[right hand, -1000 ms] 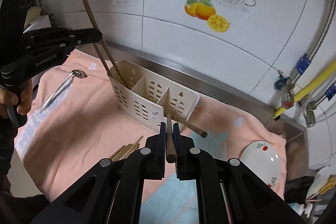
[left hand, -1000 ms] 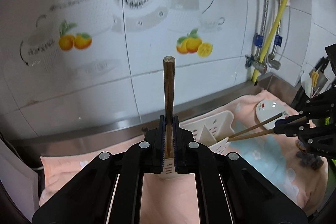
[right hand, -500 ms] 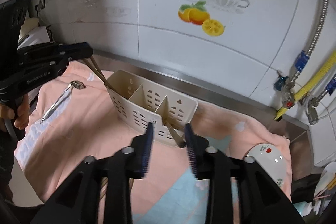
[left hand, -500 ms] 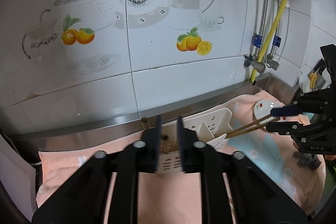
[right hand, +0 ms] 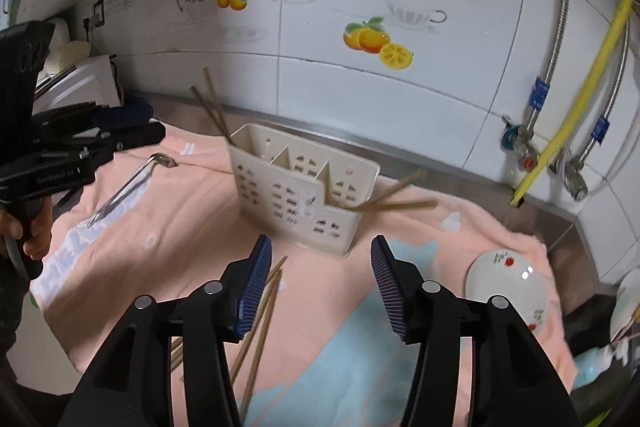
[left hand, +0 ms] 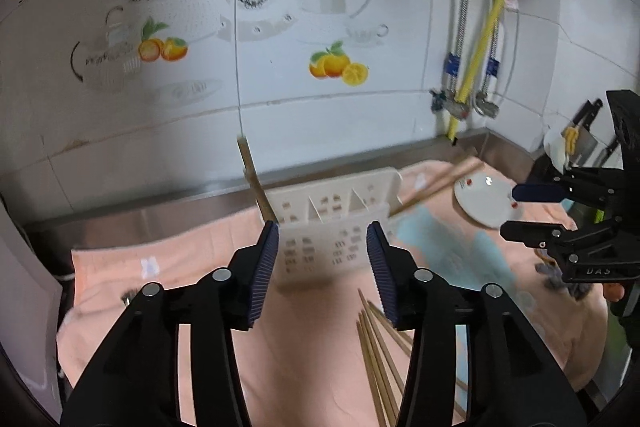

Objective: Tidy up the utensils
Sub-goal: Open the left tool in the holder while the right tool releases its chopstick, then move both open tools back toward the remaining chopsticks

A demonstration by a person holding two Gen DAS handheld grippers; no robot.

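A white slotted utensil caddy [left hand: 332, 223] [right hand: 300, 195] stands on a pink towel. Brown chopsticks lean out of its left end [left hand: 252, 179] [right hand: 212, 111] and out of its right end [left hand: 436, 187] [right hand: 396, 199]. My left gripper [left hand: 322, 267] is open and empty, just in front of the caddy. My right gripper [right hand: 320, 283] is open and empty, a little short of the caddy's right end; it also shows in the left wrist view [left hand: 540, 211]. Several loose chopsticks [left hand: 376, 351] [right hand: 260, 319] lie on the towel near both grippers.
A metal spoon [right hand: 128, 187] lies on the towel at the left. A white dish with red marks [left hand: 484, 199] [right hand: 508, 283] sits at the right. Tiled wall and a steel ledge [left hand: 160, 215] run behind. Pipes and valves [right hand: 552, 155] stand at the far right corner.
Both grippers opened and let go of their chopsticks, which now rest in the caddy's end compartments. Both grippers have pulled back from the caddy.
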